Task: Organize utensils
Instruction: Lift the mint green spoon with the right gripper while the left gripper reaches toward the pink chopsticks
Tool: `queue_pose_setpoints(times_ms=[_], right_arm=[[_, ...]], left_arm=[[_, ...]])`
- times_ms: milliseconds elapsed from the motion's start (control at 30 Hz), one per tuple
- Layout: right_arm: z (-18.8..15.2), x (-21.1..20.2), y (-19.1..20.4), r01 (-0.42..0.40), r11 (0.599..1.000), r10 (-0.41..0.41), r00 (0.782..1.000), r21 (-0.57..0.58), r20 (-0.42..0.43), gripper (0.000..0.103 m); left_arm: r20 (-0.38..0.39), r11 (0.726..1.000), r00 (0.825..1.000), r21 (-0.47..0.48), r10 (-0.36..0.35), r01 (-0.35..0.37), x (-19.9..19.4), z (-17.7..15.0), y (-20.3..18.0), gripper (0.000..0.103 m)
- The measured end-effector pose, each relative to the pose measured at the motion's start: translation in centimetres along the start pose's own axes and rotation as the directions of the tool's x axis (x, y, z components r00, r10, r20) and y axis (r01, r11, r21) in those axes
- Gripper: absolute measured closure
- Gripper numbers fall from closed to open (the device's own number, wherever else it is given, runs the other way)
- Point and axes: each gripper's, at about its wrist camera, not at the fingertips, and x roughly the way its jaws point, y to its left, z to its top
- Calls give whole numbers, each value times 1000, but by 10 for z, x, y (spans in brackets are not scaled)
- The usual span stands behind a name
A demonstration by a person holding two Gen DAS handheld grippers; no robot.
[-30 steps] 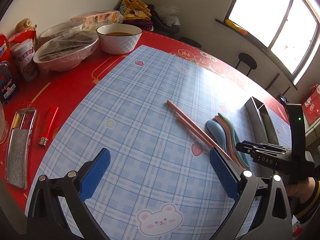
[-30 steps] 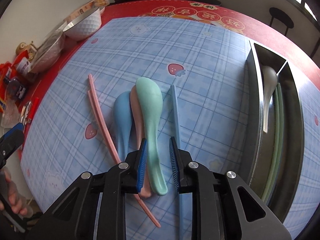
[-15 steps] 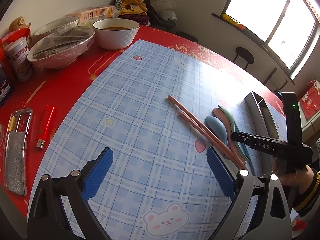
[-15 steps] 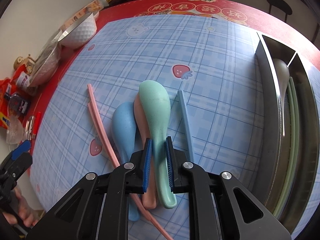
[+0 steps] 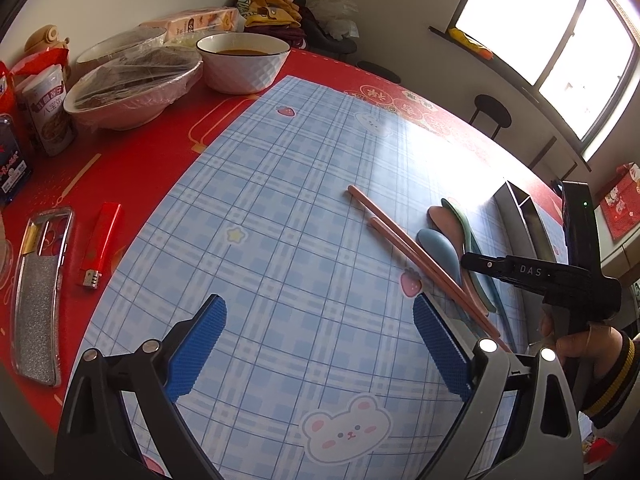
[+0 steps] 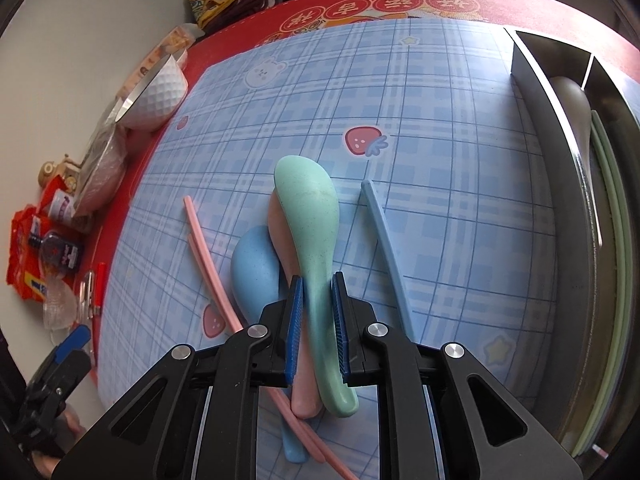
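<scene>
- My right tongs (image 6: 316, 312) clamp the green spoon (image 6: 312, 236) by its handle, atop the pink spoon (image 6: 280, 232).
- My left tongs (image 5: 320, 344) stand apart, empty, left of that green spoon.

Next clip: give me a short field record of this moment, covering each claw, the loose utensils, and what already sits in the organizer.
right claw: closed on the green spoon at its handle
left claw: open, empty, above the plaid mat
loose on mat: pink spoon, blue spoon, pink chopsticks, blue chopstick
metal organizer: holds a pale spoon and green chopsticks, in separate compartments
stack: green spoon lies over the pink spoon
</scene>
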Motion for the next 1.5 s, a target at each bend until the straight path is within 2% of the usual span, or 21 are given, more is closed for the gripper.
queue_pose_setpoints(times_ms=[300,533,633,733,800,867,933,1000,1033,1167,1267,1367,1500], right_arm=[[0,0,-4,-27,1000,27,1000,12,3,88],[-16,-12,15,104,990,-99,993,-94,59,89],[-21,-22,16,125,986,-117,990,-109,83,89],[-24,-31,11,124,987,-115,989,-100,93,89],[-26,-38,7,125,987,-115,988,-97,101,89],[-28,-44,3,132,987,-122,986,-93,112,89],[-30,-50,-1,135,987,-124,985,-88,122,89],[-30,-55,-4,136,987,-124,984,-88,128,89],[-30,-58,-5,137,987,-125,983,-89,132,89],[-30,-66,-10,128,988,-114,983,-88,145,89],[-29,-70,-12,116,990,-102,983,-83,152,89],[-29,-73,-15,108,991,-95,983,-77,158,89],[-28,-78,-21,100,993,-87,982,-68,165,89]], left_arm=[[-3,1000,1000,-7,5,-5,-2,-2,3,11],[7,1000,1000,-5,1,-1,-4,2,0,11],[-1,1000,1000,-3,-17,17,0,4,-5,12],[-40,998,997,-8,-61,61,10,7,-11,23],[-77,995,992,-12,-97,96,18,8,-17,37],[-110,991,985,-17,-135,134,26,10,-23,57],[-147,982,971,-40,-189,185,34,12,-31,68],[-190,967,949,-93,-252,238,44,15,-38,70],[-204,958,938,-125,-280,259,50,17,-41,74],[-252,935,911,-227,-328,273,74,22,-56,84],[-253,935,911,-232,-324,268,84,26,-69,85],[-270,953,923,-201,-274,225,91,29,-79,85],[-282,959,929,-221,-238,179,99,31,-78,85]])
